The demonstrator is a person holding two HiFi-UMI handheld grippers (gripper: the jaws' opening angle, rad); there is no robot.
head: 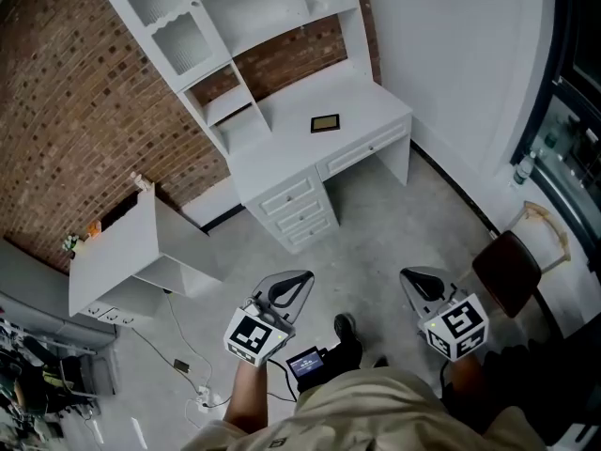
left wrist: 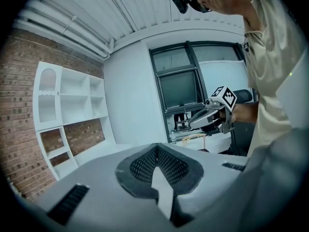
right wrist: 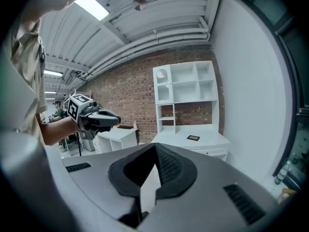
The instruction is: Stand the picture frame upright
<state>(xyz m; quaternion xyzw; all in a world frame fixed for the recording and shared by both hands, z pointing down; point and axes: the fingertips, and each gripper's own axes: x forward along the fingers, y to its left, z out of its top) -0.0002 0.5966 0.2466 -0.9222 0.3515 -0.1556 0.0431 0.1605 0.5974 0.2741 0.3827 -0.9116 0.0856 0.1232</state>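
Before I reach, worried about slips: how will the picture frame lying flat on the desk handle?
The picture frame looks small, thin and rigid: probably light and stiff. Flat on the smooth white desk, it may slide when nudged. Thin, it may tip once upright.

Floor (head: 394, 224) open up to the desk (head: 371, 97); desktop free around the picture frame (head: 326, 123); hutch (head: 235, 7) walls its back; chair (head: 507, 269) at right
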